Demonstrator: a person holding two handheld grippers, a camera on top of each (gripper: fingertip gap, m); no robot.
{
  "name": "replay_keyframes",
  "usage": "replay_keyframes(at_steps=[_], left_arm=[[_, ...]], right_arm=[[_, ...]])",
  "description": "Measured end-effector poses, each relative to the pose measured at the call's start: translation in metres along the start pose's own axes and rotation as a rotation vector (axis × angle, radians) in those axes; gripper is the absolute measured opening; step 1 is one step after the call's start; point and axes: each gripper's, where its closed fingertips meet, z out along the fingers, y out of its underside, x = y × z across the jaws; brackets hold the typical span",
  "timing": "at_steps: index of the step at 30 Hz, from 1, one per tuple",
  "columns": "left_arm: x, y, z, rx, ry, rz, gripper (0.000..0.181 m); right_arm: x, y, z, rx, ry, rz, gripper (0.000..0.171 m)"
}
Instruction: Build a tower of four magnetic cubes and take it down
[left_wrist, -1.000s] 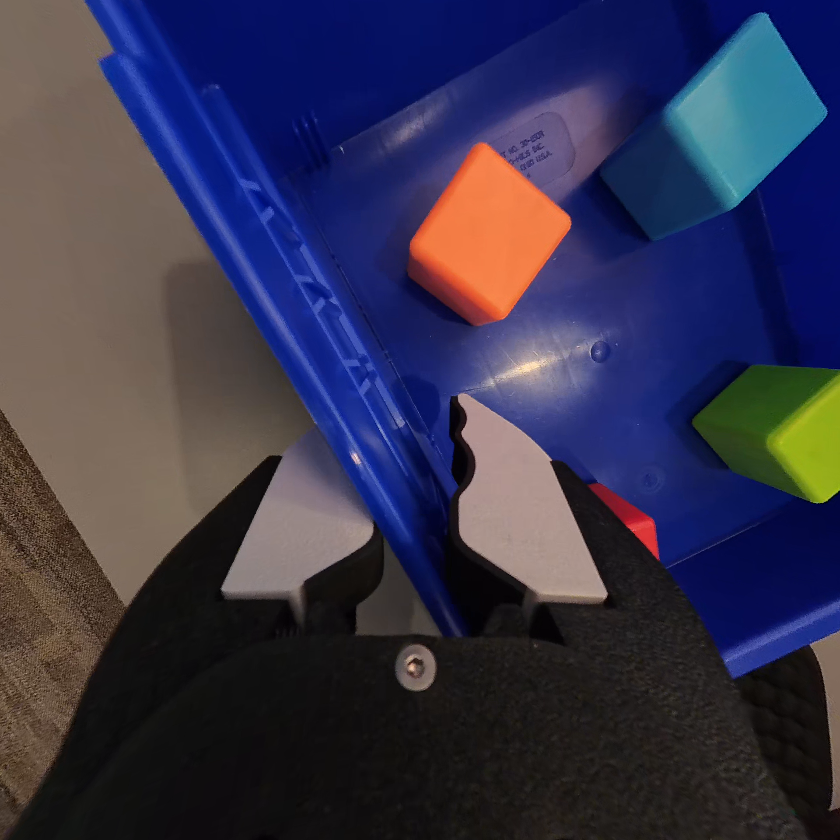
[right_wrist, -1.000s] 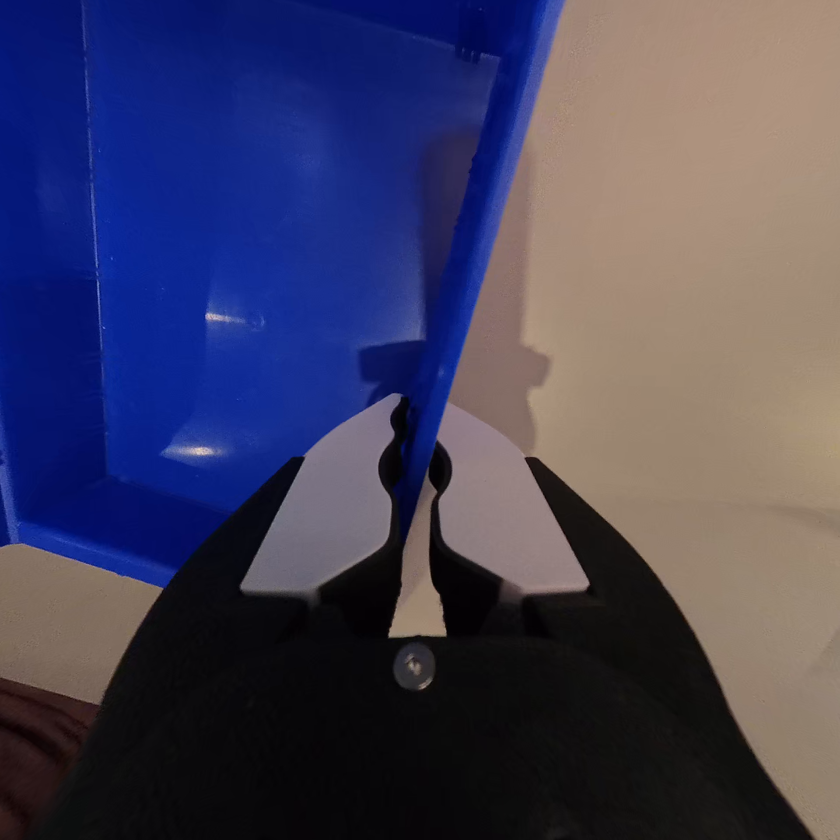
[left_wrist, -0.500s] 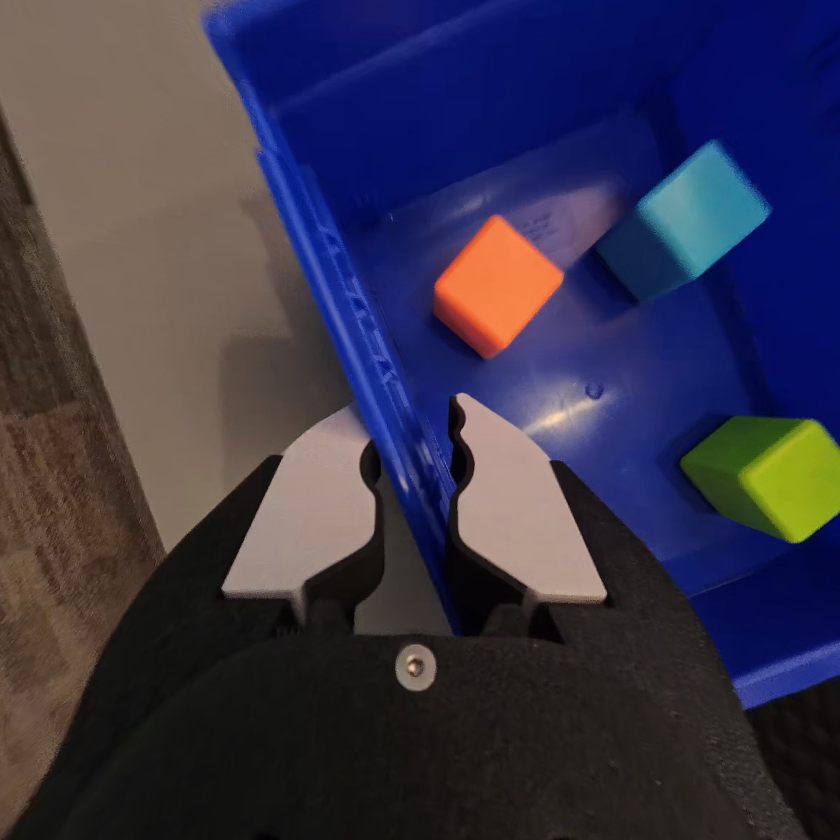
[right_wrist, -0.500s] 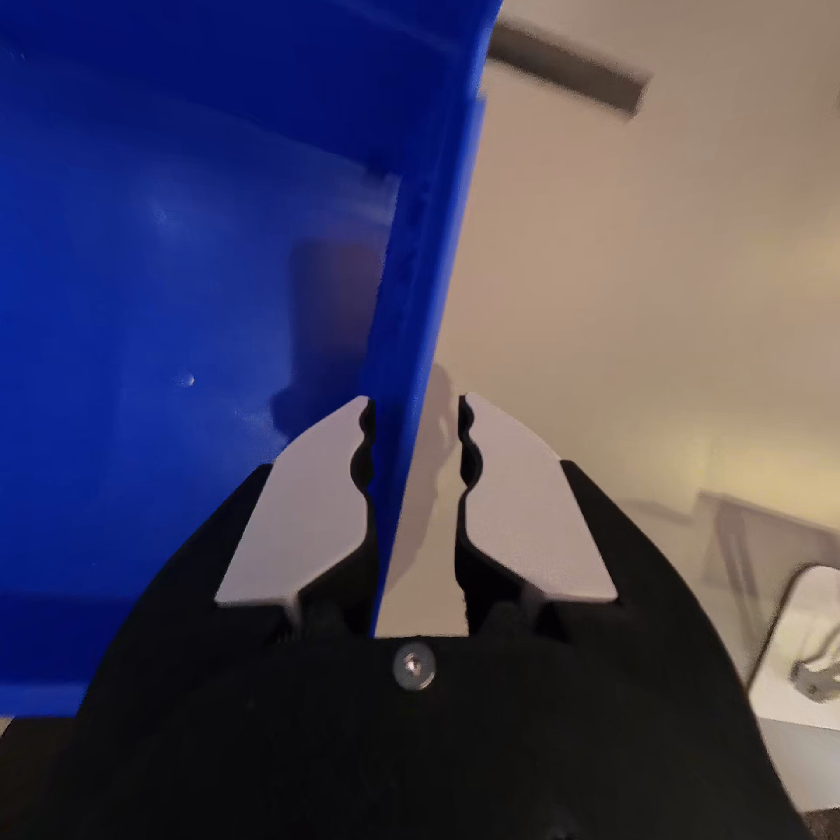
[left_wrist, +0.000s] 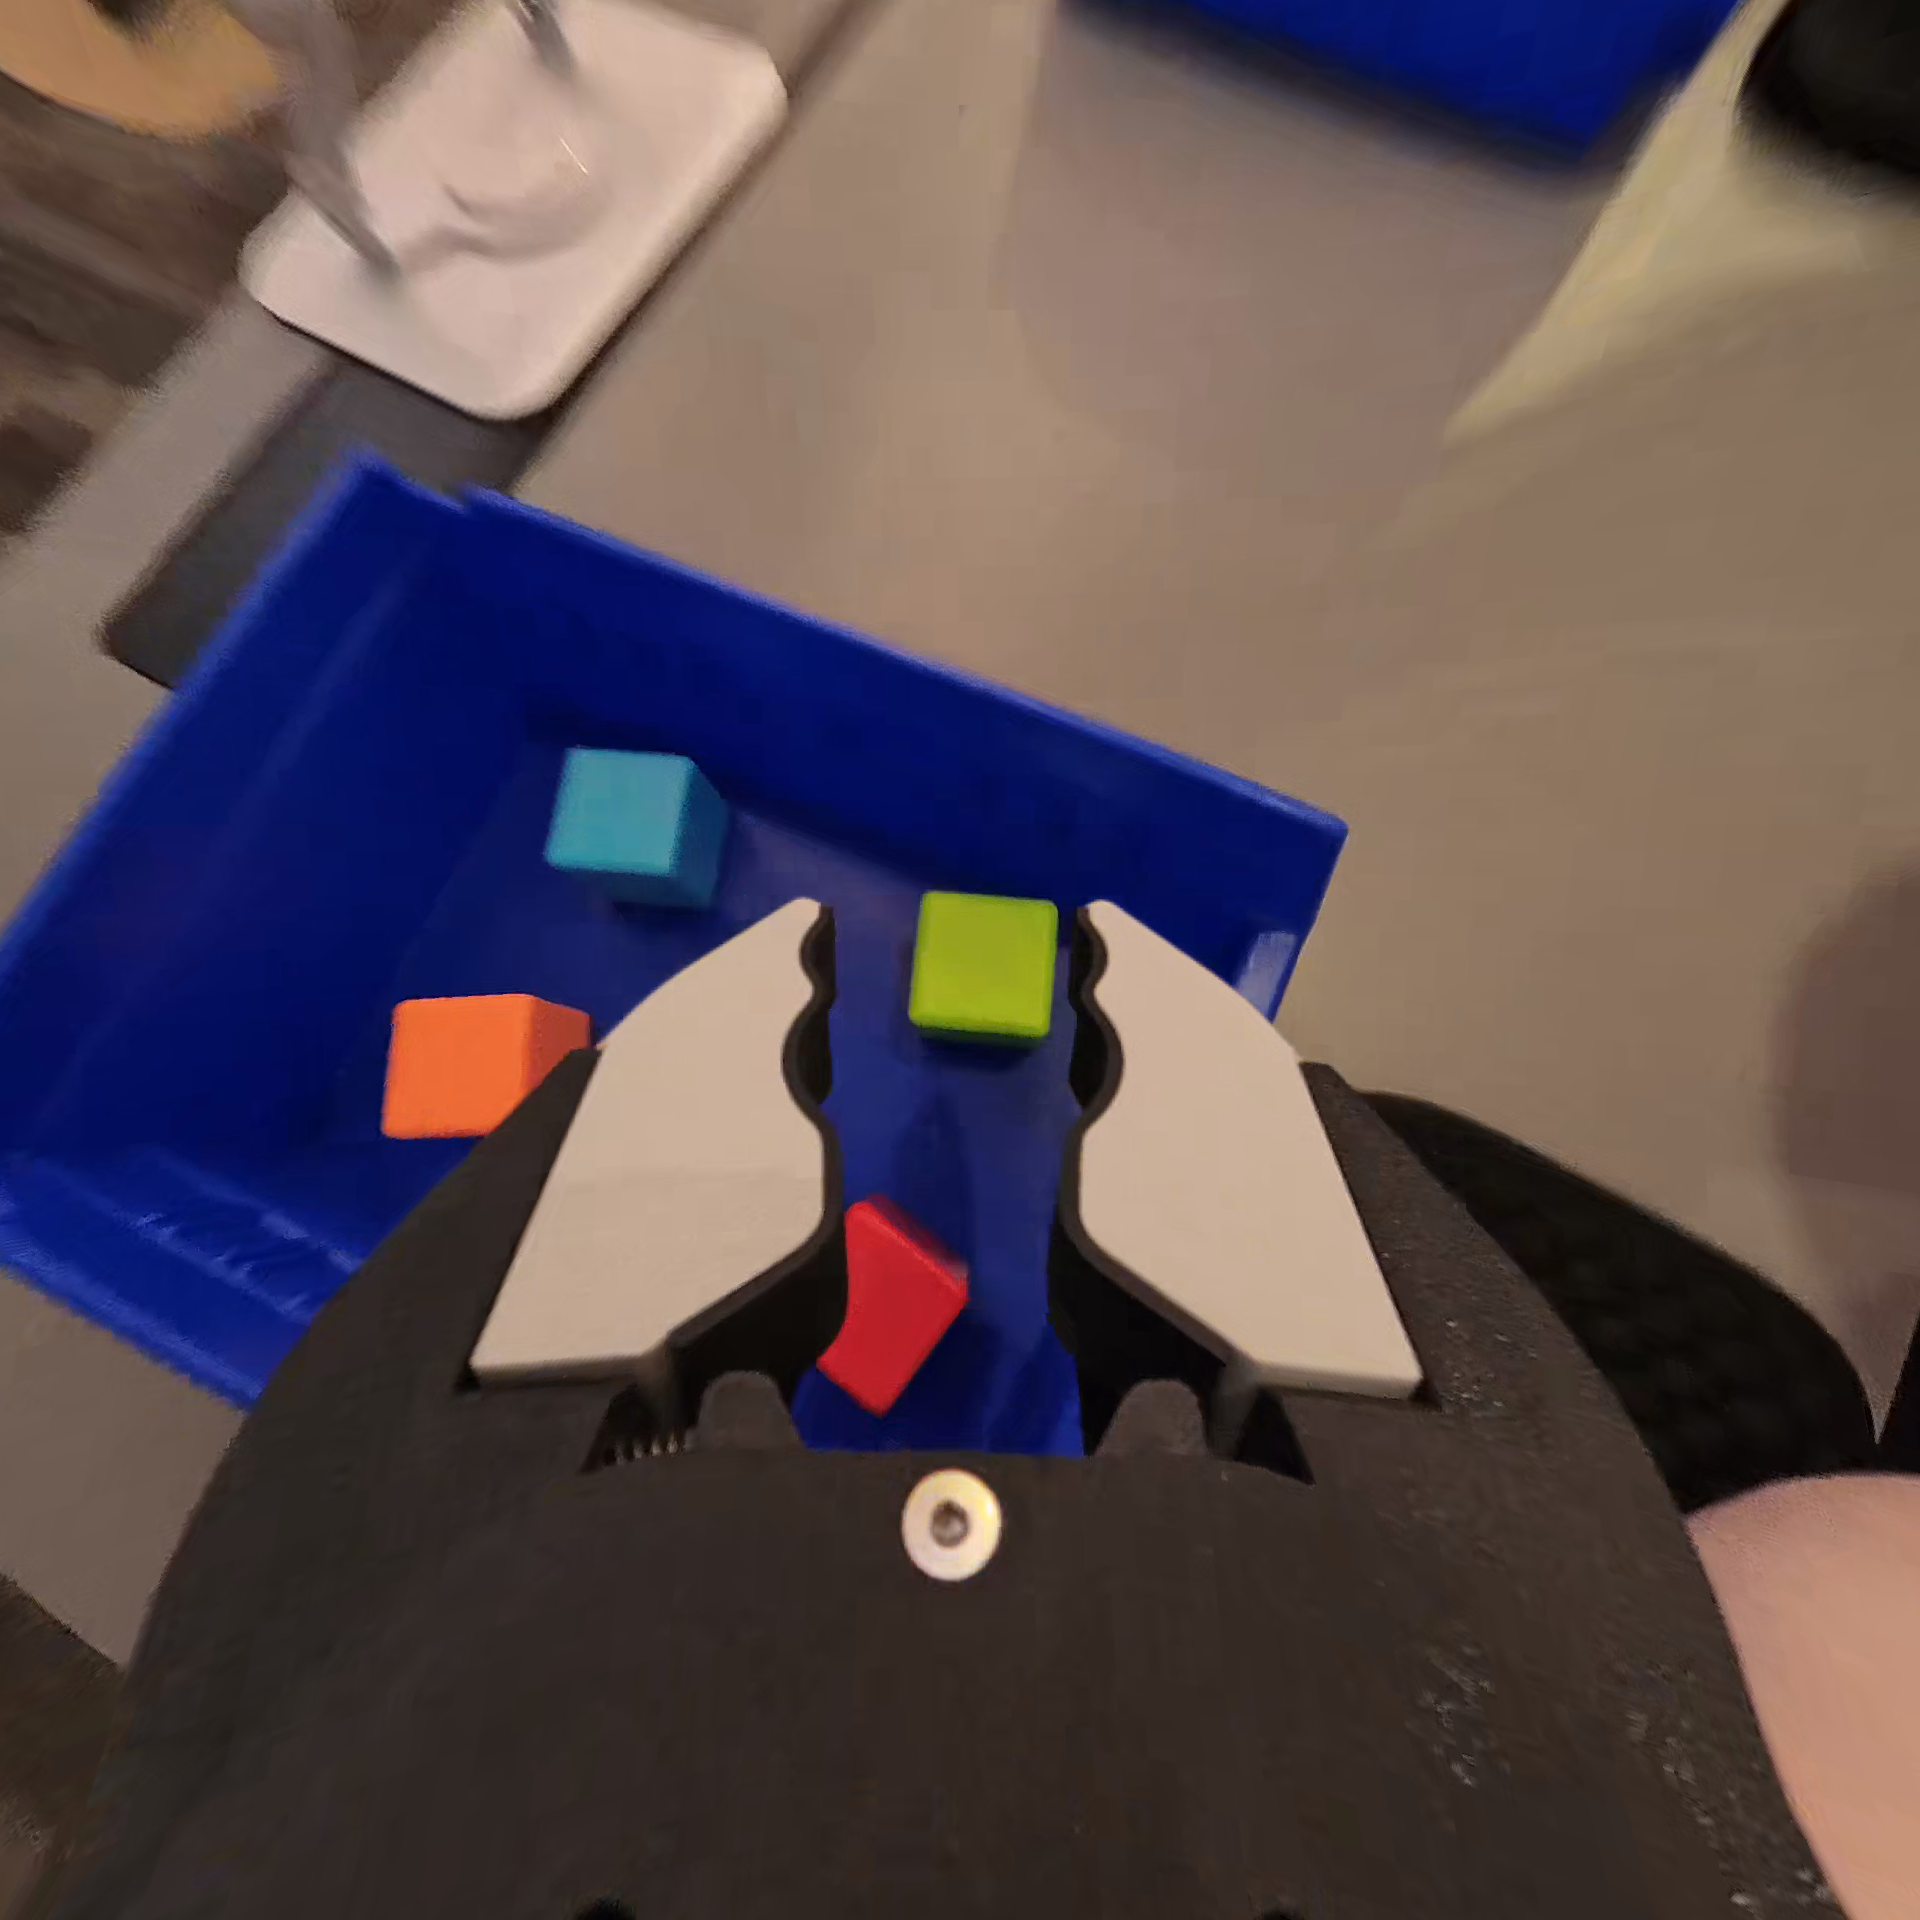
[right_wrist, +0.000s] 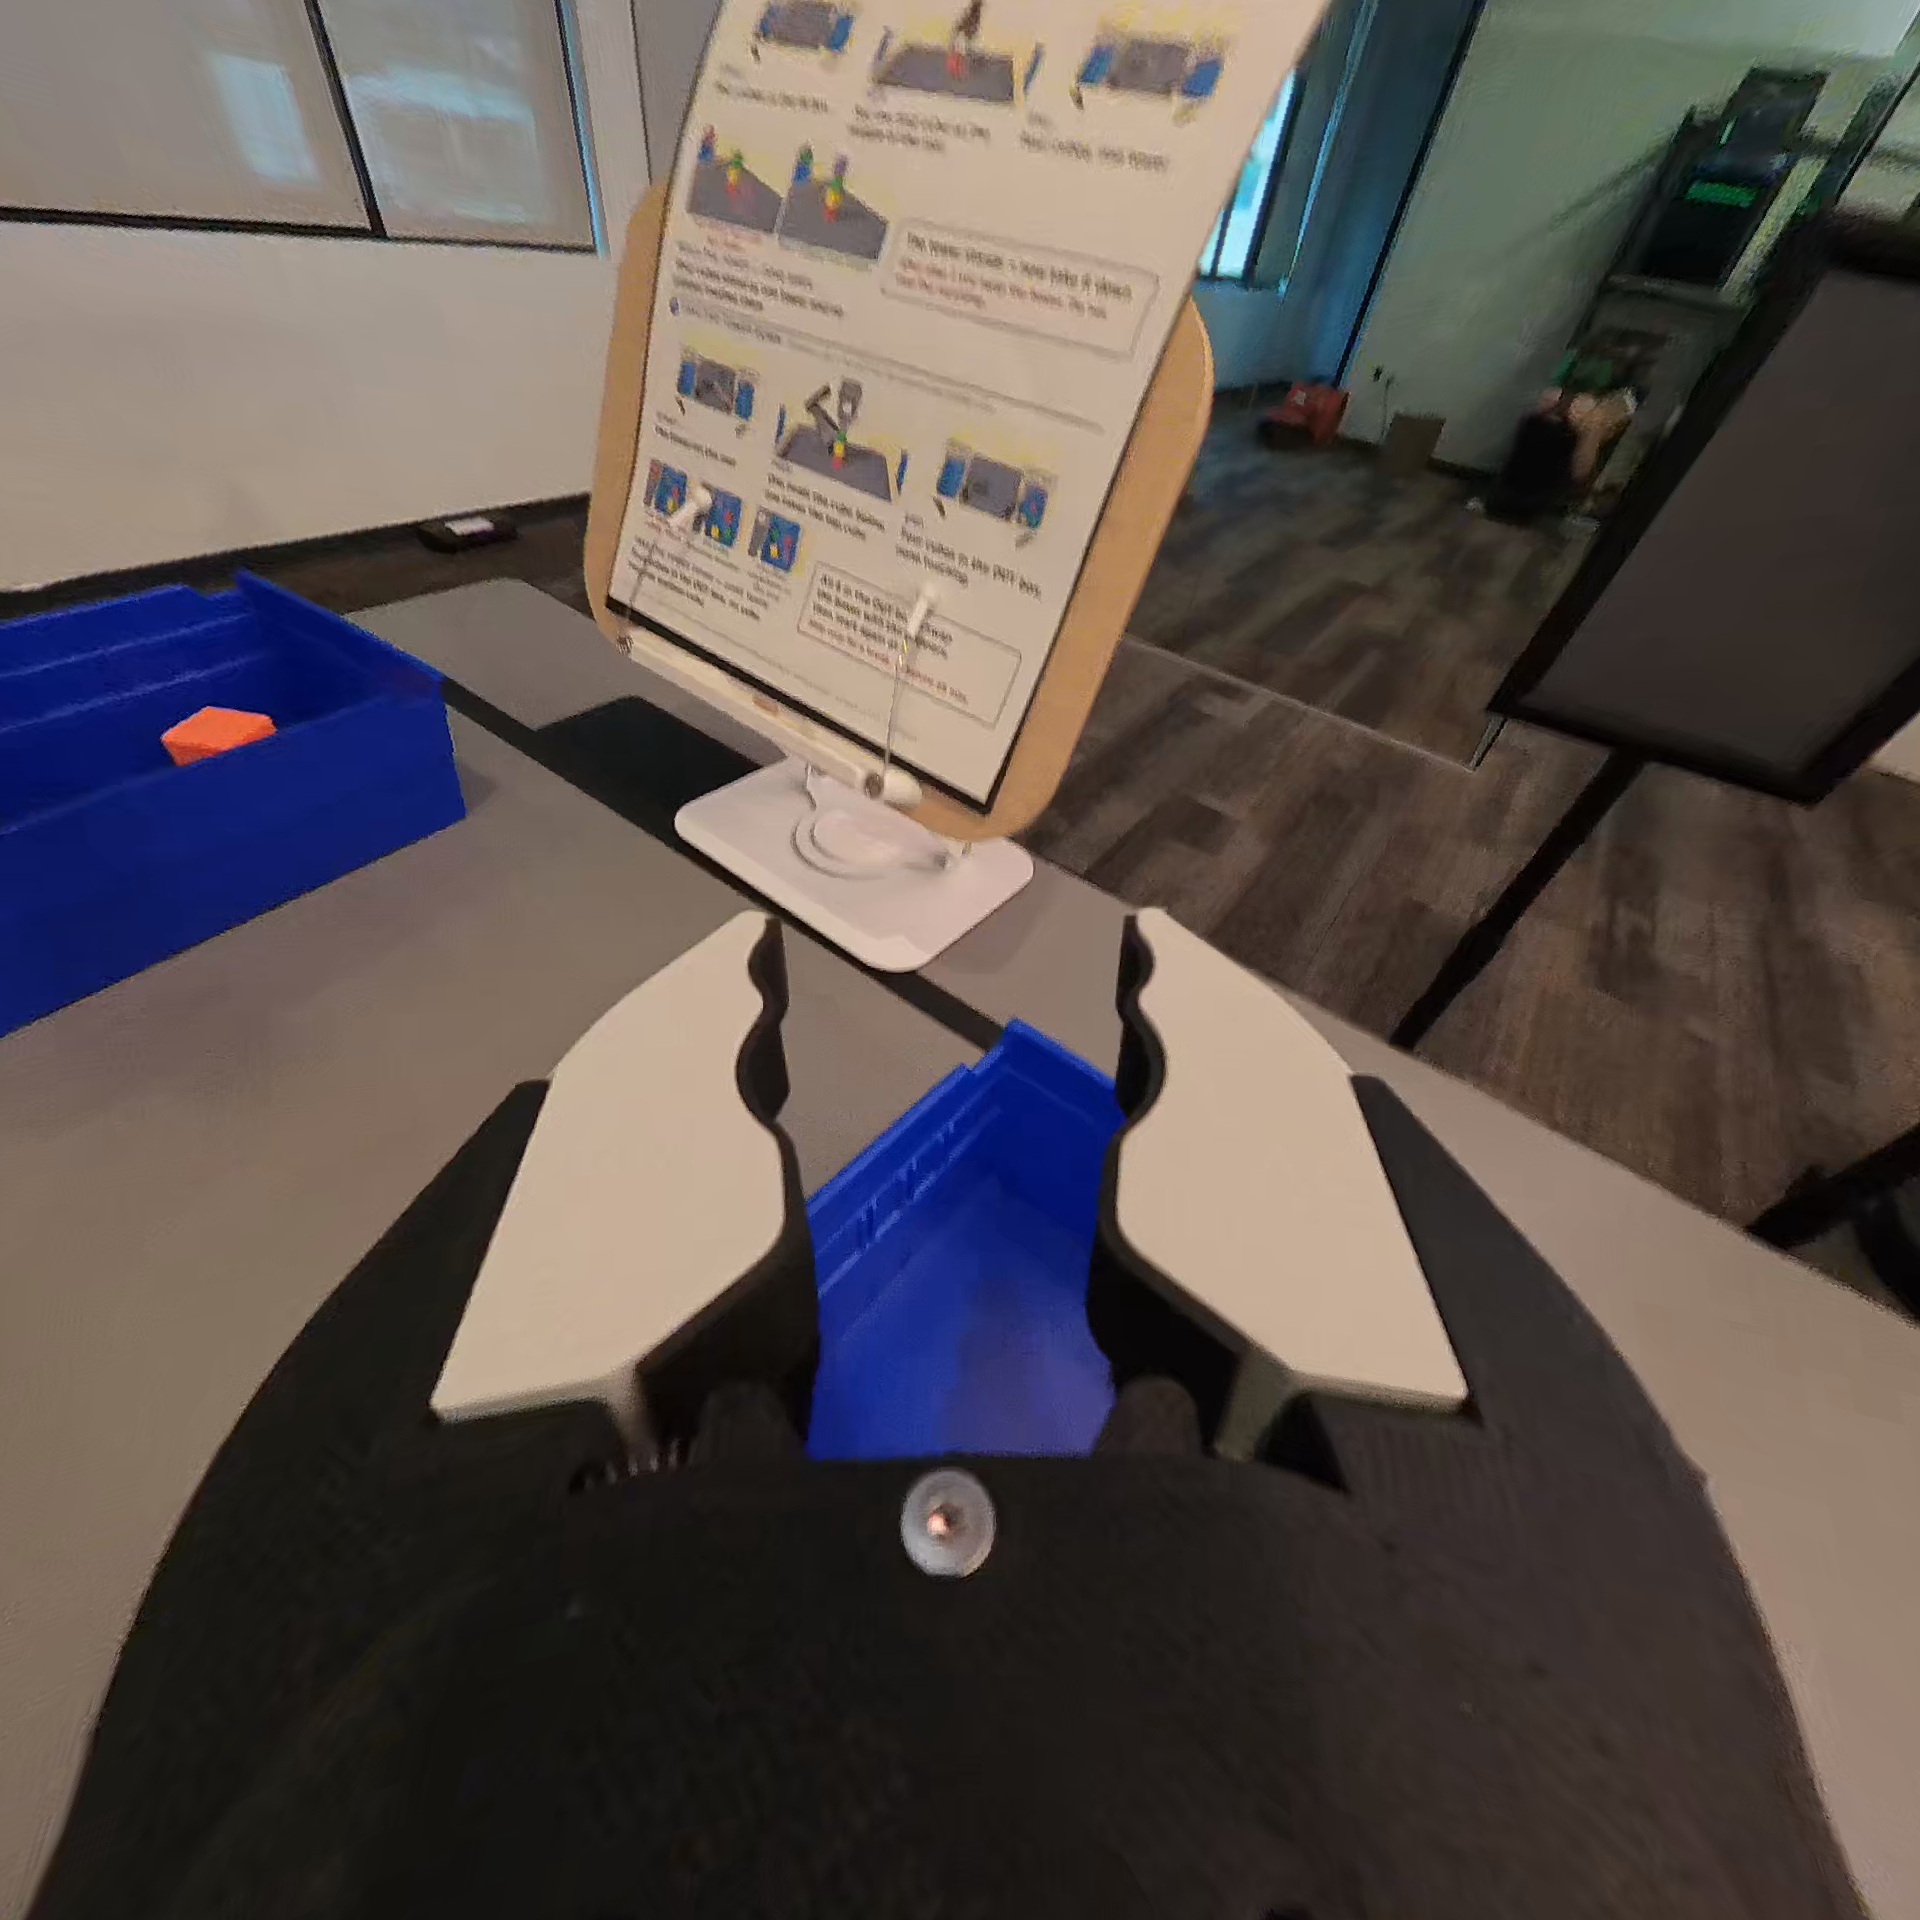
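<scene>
A blue bin (left_wrist: 831, 644) on the grey table holds four loose cubes: teal (left_wrist: 634, 826), green (left_wrist: 982, 966), orange (left_wrist: 468, 1065) and red (left_wrist: 894, 1304). None is stacked. My left gripper (left_wrist: 951, 914) is open and empty above this bin, with the green cube showing between its fingertips and the red cube partly hidden by the left finger. My right gripper (right_wrist: 951, 923) is open and empty above a second blue bin (right_wrist: 966, 1247), whose visible part is bare. The first bin (right_wrist: 208, 810) with the orange cube (right_wrist: 218, 732) shows far left in the right wrist view.
An instruction sheet on a tan board (right_wrist: 904, 364) stands on a white base (right_wrist: 862, 862) at the table's far edge; the base also shows blurred in the left wrist view (left_wrist: 520, 208). Grey table (right_wrist: 364, 1039) lies between the bins. Wood floor lies beyond. Left tips to right tips: about 50 centimetres.
Both grippers were closed around bin walls; they have let go, opened wide and lifted away. Both views have swung: the left looks down into the cube bin, the right across the table.
</scene>
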Motion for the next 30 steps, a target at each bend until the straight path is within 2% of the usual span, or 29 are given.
replay_keyframes(at_steps=[3,7,12,19,23,27,30], left_arm=[[0.017,0.015,0.036,-0.186,0.090,0.036,0.044],[0.025,0.041,0.068,-0.429,0.117,0.058,0.044],[0.008,0.069,0.085,-0.637,0.012,0.055,0.058],[0.008,0.084,0.093,-0.704,0.027,0.095,0.050],[-0.002,0.076,0.087,-0.655,-0.018,0.150,0.050],[-0.014,0.046,0.050,-0.535,-0.155,0.140,0.050],[-0.016,0.002,0.011,-0.361,-0.327,0.201,0.049]], right_arm=[[-0.019,-0.013,0.005,0.043,-0.056,-0.034,0.063],[-0.038,-0.004,0.014,0.031,-0.138,-0.039,0.062],[-0.039,0.018,0.023,-0.074,-0.128,-0.066,0.063],[-0.055,0.024,0.033,-0.102,-0.186,-0.072,0.063],[-0.054,0.025,0.033,-0.109,-0.187,-0.074,0.063],[-0.046,0.019,0.026,-0.071,-0.175,-0.035,0.063],[-0.037,0.015,0.019,-0.043,-0.160,-0.007,0.063]])
